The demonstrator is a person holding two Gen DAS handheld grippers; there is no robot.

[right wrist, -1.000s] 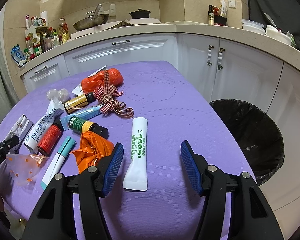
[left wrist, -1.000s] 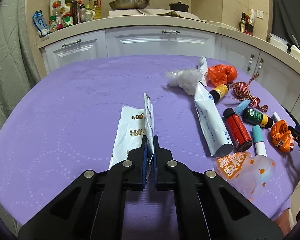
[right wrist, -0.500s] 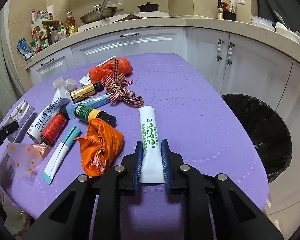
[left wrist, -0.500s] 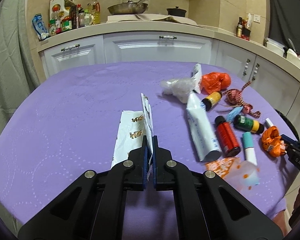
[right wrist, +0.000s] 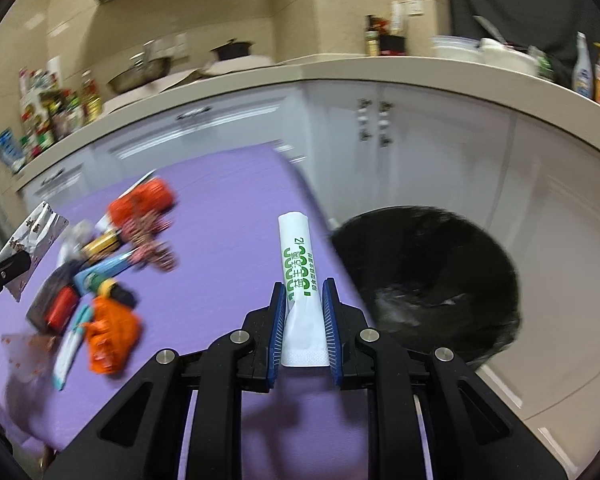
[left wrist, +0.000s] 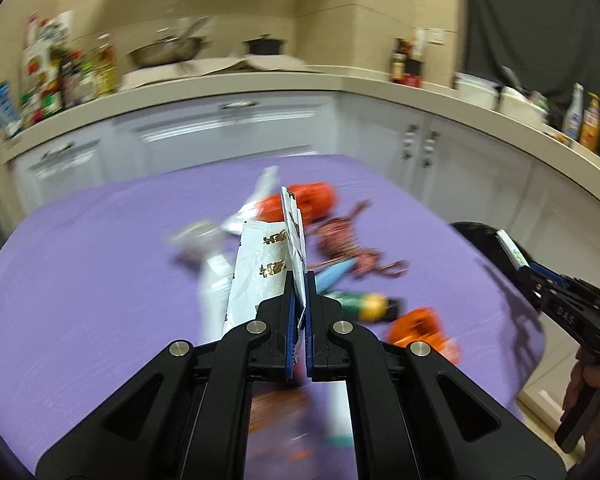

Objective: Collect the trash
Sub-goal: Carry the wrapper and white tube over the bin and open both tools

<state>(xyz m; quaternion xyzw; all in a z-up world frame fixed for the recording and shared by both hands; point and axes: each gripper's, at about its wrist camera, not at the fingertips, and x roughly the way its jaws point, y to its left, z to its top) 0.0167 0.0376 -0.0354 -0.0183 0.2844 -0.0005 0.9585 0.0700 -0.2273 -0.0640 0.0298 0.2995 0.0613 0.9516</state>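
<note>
Left wrist view: the left tool (left wrist: 299, 312) is clamped narrow on a white printed wrapper (left wrist: 268, 268), which stands edge-up between the jaws and runs forward along the line of the fingers, clear of the purple worktop (left wrist: 100, 264). Taking the black bin (left wrist: 476, 236) as the landmark, the wrapper is well to the left of it, with the blurred litter on the worktop lying between: an orange bag (left wrist: 312, 200), a checked ribbon (left wrist: 348, 240) and a green bottle (left wrist: 360, 304). The right tool (left wrist: 528, 270) shows at the right edge, right over the bin's rim, with its white sachet (left wrist: 510, 248) pointing up and to the left. So the right hand is the nearer of the two to the bin, and the left one, as I judge it, has the width of the worktop to cross.

Right wrist view: the right tool (right wrist: 304, 312) has just closed, and its jaws grip the white sachet with green print (right wrist: 300, 276) at its lower, crimped end. The sachet's long axis runs straight ahead, in line with the fingers. The bin (right wrist: 432, 280) lies just right of the sachet, beyond the worktop's edge (right wrist: 312, 208) and lower. The coming move turns on that: a short carry rightward should put the sachet above the bin's mouth. The left tool (right wrist: 4, 276) with its wrapper (right wrist: 32, 240) shows far left of the bin.
</note>
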